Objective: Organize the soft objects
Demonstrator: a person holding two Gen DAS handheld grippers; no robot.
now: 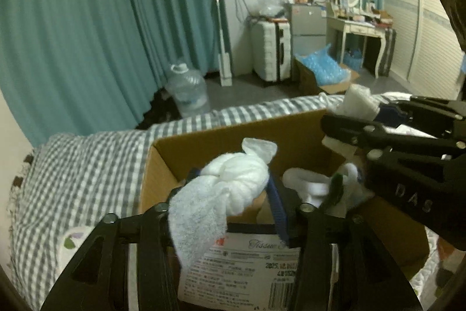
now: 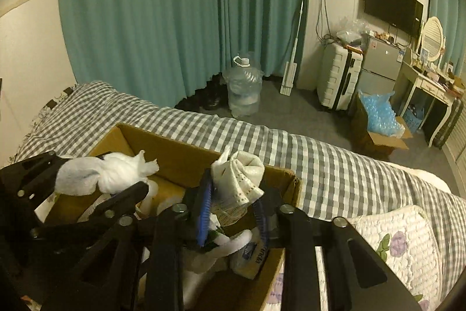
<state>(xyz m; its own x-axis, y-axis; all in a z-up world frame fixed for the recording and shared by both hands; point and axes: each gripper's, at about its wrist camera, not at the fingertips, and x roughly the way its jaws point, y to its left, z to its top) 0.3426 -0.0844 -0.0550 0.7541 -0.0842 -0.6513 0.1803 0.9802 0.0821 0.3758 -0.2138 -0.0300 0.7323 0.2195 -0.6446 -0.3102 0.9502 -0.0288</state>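
Observation:
An open cardboard box [image 1: 204, 142] stands on the checked bed; it also shows in the right wrist view [image 2: 174, 147]. My left gripper [image 1: 233, 188] is shut on a knotted white towel [image 1: 233, 179] and holds it over the box; the towel also shows in the right wrist view [image 2: 107, 172]. My right gripper [image 2: 233, 194] is shut on a rolled cream sock [image 2: 241, 174] above the box's right side; the sock also shows in the left wrist view [image 1: 358, 101]. More white soft items [image 1: 314, 182] lie inside the box.
The grey checked bedspread [image 2: 335, 159] surrounds the box. A quilted floral pillow [image 2: 402, 247] lies at the right. Beyond the bed are a water jug [image 2: 243, 89], a white suitcase [image 2: 337, 77], a box of blue wrap [image 2: 378, 118] and teal curtains.

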